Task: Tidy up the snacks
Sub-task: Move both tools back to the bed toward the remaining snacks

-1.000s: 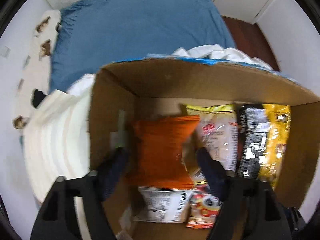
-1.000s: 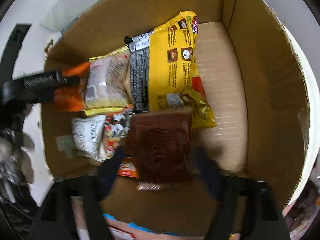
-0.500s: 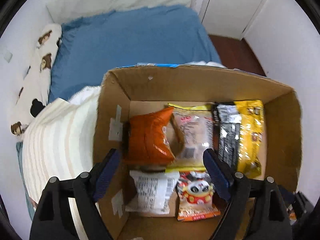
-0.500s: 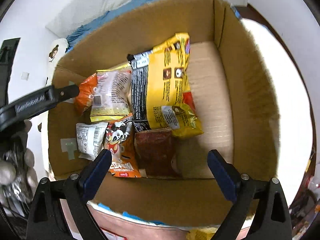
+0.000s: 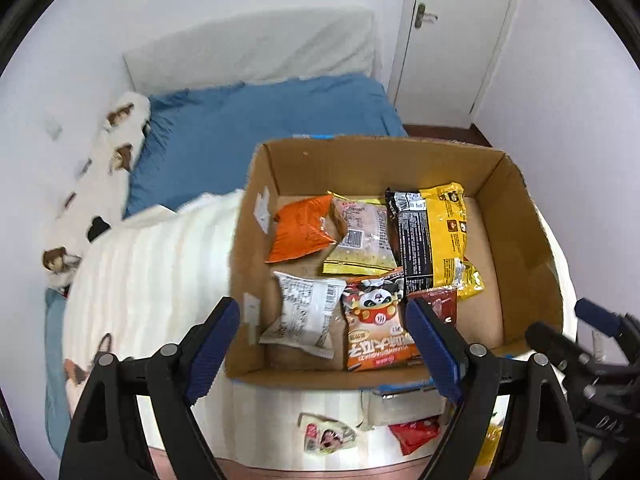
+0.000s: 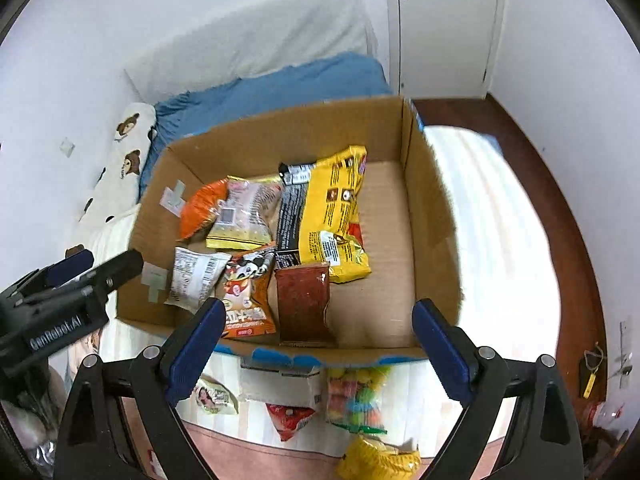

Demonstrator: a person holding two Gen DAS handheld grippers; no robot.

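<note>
Sitting in the middle of both views, the cardboard box [image 5: 516, 216] holds the snack bags [image 6: 332, 216] on its left side, while the left gripper [image 5: 324, 344] and the right gripper [image 6: 316, 344] hang wide open and empty near the bottom.

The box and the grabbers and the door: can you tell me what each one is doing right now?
cardboard box: open on top, snacks lying inside
left gripper: open, holding nothing
right gripper: open, holding nothing
dark red packet: lying in the box, let go
orange packet: lying in the box
door: closed
</note>
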